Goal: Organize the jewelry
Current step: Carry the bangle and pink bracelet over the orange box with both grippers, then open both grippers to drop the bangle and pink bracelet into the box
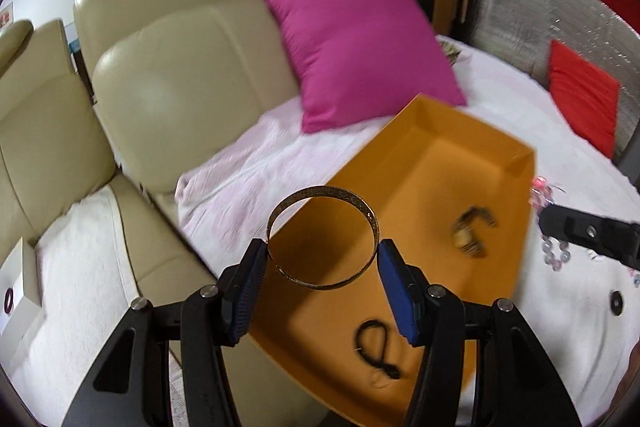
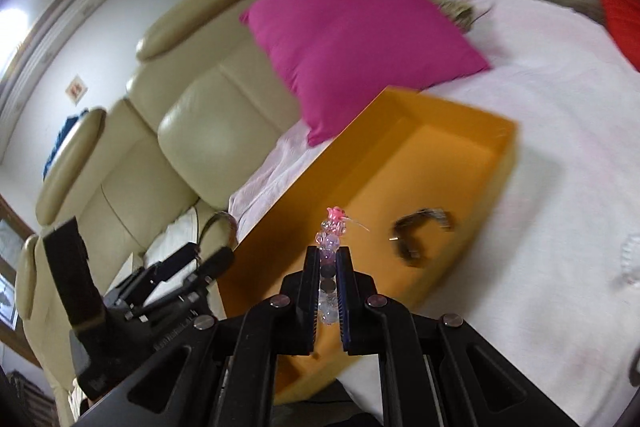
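My left gripper (image 1: 322, 251) is shut on a thin gold bangle (image 1: 320, 191), its blue pads (image 1: 252, 279) pressing the ring's two sides, and holds it above the near left corner of an open orange box (image 1: 448, 163). Inside the box lie a dark gold cuff bracelet (image 1: 472, 233) and a black cord loop (image 1: 376, 347). My right gripper (image 2: 329, 255) is shut on a clear and pink bead bracelet (image 2: 330, 233) over the orange box (image 2: 440, 155). The right wrist view also shows the cuff bracelet (image 2: 420, 231), and the left gripper (image 2: 206, 253) with its bangle (image 2: 218, 221) at the left.
The box rests on a white cloth (image 1: 540, 327) spread over a beige leather sofa (image 1: 180, 87). A pink cushion (image 1: 352, 43) leans behind the box and a red cushion (image 1: 580, 95) lies far right. A small black ring (image 1: 616, 301) lies on the cloth. A white box (image 1: 20, 287) sits at the left.
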Motion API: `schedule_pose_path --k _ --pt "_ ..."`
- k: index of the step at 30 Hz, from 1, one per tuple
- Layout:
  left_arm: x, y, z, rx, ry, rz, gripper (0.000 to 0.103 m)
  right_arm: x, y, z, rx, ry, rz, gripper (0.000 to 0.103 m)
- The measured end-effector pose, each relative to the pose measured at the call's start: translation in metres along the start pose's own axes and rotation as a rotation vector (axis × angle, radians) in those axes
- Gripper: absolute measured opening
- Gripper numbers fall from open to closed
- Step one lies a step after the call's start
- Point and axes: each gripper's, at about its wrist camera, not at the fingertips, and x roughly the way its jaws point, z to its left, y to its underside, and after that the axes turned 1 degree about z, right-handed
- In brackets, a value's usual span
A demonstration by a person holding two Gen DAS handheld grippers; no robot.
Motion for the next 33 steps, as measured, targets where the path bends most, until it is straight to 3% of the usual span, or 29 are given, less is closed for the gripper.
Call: schedule_pose_path --k 9,16,26,33 --pt "0.046 0.015 0.027 -0.040 -0.028 0.123 0.058 0.090 -0.006 0.020 -0.043 0.037 0.197 0.009" --pt "0.056 0.011 0.028 -0.022 -0.047 0.138 0.058 0.125 -0.003 0.026 -0.075 0.105 0.296 0.009" --pt "0.067 0.003 0.021 0.028 -0.076 0.136 0.059 0.144 -0.004 0.003 0.017 0.149 0.332 0.010" --pt "0.072 0.002 0.018 0.042 -0.084 0.140 0.059 0.137 -0.009 -0.019 0.128 0.117 0.339 0.010"
